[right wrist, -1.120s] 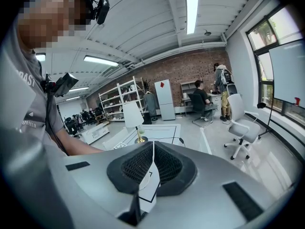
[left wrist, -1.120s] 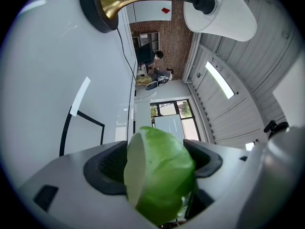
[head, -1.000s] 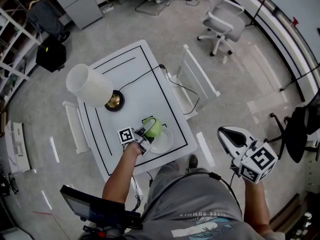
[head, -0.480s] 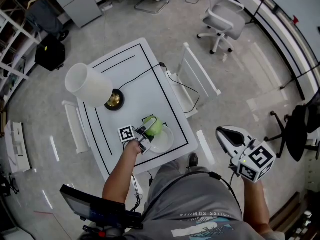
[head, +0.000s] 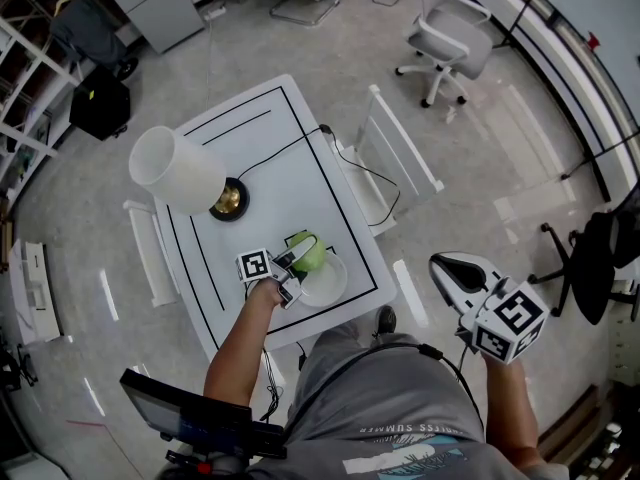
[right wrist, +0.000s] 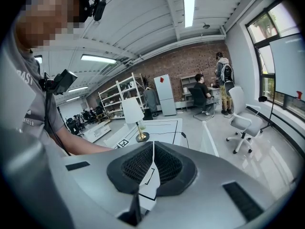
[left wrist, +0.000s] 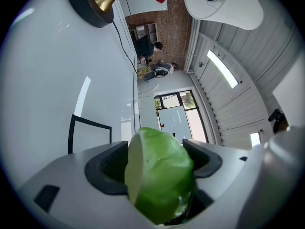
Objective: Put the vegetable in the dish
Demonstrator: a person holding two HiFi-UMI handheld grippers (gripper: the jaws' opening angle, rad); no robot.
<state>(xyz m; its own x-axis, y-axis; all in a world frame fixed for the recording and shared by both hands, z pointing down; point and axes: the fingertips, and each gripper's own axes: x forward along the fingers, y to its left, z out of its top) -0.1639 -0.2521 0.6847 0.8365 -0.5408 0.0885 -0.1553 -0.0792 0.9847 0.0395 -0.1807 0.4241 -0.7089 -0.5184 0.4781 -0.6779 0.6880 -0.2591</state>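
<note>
Your left gripper (head: 290,265) clamps the green vegetable (left wrist: 159,175) between its pads, with the pale cut face turned to one side. In the head view the vegetable sits at the eleven o'clock edge of the white dish (head: 332,288), over the white table (head: 270,163). You cannot tell whether it touches the dish. The lamp (head: 180,171) stands toward ten o'clock, well apart. Your right gripper (right wrist: 152,163) hangs off the table toward four o'clock, its jaws pressed together on nothing.
</note>
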